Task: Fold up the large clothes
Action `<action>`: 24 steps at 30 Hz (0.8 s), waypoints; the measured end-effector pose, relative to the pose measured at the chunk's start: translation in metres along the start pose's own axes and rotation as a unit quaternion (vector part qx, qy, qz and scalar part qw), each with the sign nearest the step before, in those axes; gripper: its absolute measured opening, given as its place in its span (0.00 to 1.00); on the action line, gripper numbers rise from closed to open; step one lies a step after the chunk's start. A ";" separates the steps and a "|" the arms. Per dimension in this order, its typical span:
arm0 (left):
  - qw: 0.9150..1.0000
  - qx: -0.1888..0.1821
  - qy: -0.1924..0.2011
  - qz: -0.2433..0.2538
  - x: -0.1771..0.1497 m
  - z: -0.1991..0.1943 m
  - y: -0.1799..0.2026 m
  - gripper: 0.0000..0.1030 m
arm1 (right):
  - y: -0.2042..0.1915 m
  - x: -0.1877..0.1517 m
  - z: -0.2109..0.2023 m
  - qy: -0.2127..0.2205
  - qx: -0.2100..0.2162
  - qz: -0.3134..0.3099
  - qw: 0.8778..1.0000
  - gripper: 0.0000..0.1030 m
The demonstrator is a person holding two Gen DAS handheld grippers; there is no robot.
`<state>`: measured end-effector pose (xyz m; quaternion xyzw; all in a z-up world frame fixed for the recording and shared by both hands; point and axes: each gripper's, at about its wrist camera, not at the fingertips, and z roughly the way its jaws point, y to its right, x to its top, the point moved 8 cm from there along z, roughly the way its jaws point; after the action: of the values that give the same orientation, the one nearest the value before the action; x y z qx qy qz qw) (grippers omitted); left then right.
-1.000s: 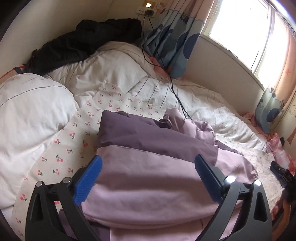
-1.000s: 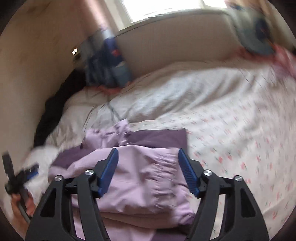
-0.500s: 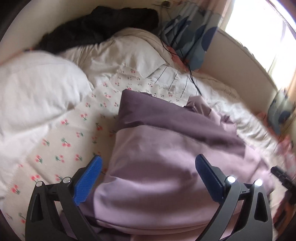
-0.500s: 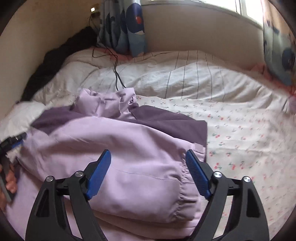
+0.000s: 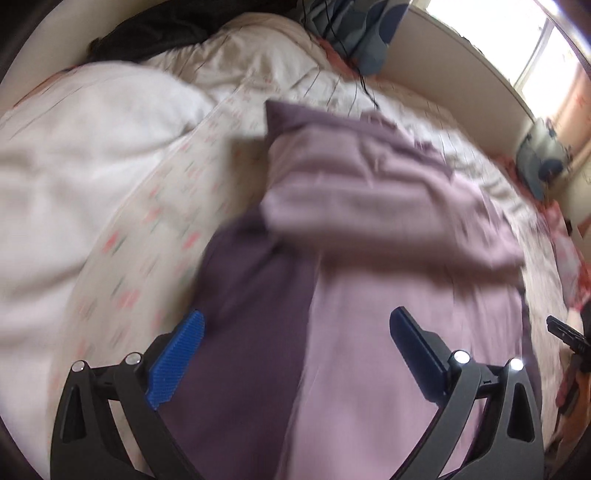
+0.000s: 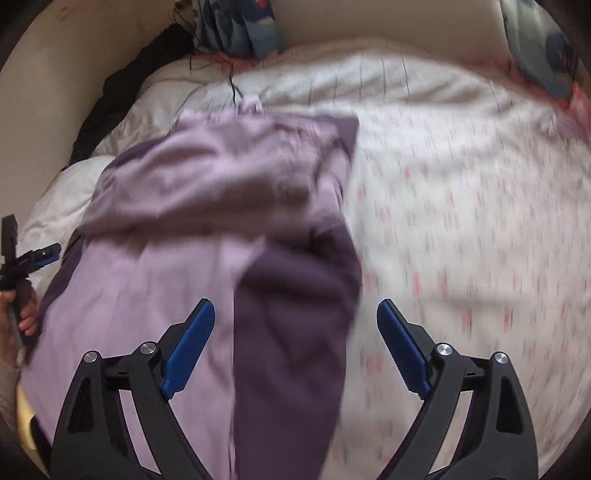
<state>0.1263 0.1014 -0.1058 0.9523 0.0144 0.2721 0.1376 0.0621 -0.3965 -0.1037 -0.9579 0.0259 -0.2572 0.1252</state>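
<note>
A large two-tone garment, light lilac and dark purple (image 5: 369,229) (image 6: 207,206), lies partly folded on the bed, its upper part doubled over the lower part. My left gripper (image 5: 295,350) is open and empty just above the garment's near end. My right gripper (image 6: 295,339) is open and empty above the dark purple panel (image 6: 295,295) at the garment's right edge. The left gripper and the hand holding it show at the left edge of the right wrist view (image 6: 22,266). Both views are motion-blurred.
The bed has a white sheet with small red cherry prints (image 6: 461,221) and a rumpled white duvet (image 5: 74,166). A dark garment (image 5: 166,33) lies by the wall. A blue patterned curtain (image 6: 236,29) and a black cable (image 5: 364,81) are at the back.
Both grippers pulled back and tilted down over the near end of the garment. The dark purple lower panel now shows below the folded lilac part. Both stayed open.
</note>
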 end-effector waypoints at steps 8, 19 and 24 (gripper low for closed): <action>0.997 -0.013 -0.044 -0.063 -0.105 -0.070 -0.067 0.94 | 0.006 -0.115 -0.030 -0.060 0.087 0.076 0.991 0.84; 0.984 -0.097 -0.116 -0.099 -0.174 -0.107 -0.079 0.94 | -0.039 -0.166 -0.039 -0.115 0.174 0.083 0.975 0.88; 0.955 -0.218 -0.159 -0.125 -0.204 -0.125 -0.061 0.94 | -0.048 -0.174 -0.047 -0.129 0.198 0.081 0.968 0.92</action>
<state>-0.1100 0.1711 -0.1250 0.9208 0.0517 0.0948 0.3748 -0.1129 -0.3413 -0.1367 -0.9338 0.0357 -0.1200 0.3352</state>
